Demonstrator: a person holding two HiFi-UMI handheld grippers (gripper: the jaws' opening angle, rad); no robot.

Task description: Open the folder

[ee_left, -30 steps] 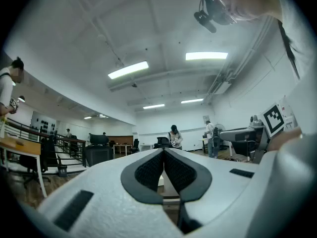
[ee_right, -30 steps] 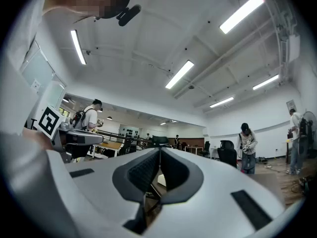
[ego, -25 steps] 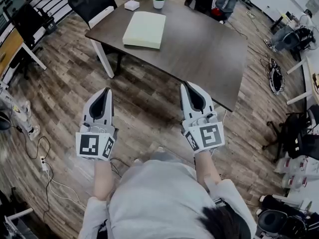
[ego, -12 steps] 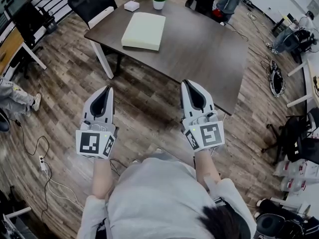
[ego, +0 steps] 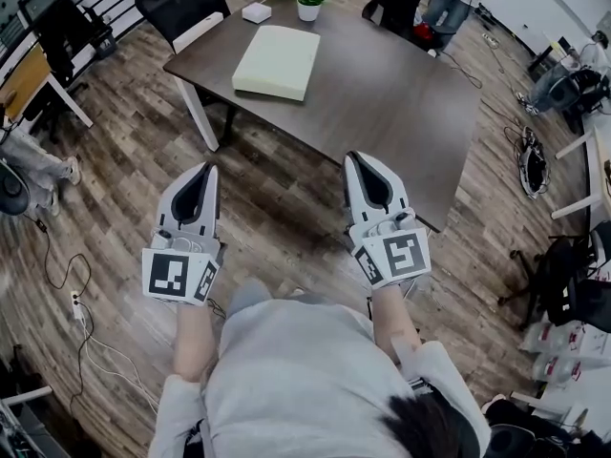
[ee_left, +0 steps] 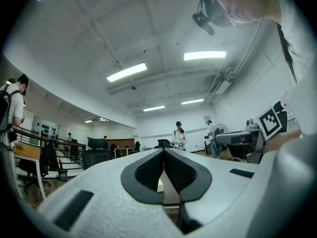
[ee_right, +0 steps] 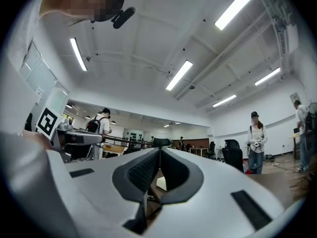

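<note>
The passer-by at the far left edge (ego: 38, 165) has stepped further along the wooden floor (ego: 115, 141), while both grippers have hardly shifted. The white left gripper with dark pads (ego: 204, 172) hangs over the floor, short of the table, its jaws pressed together on nothing. The pale yellow-green closed folder (ego: 277, 57) lies flat on the dark brown rectangular table (ego: 382, 93), well ahead of both grippers. The matching right gripper (ego: 357, 158) sits by the table's near edge, its jaws likewise closed and empty.

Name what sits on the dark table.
A pale folder, lying shut, a small white box and a potted plant. The folder's inside and underside are covered.
</note>
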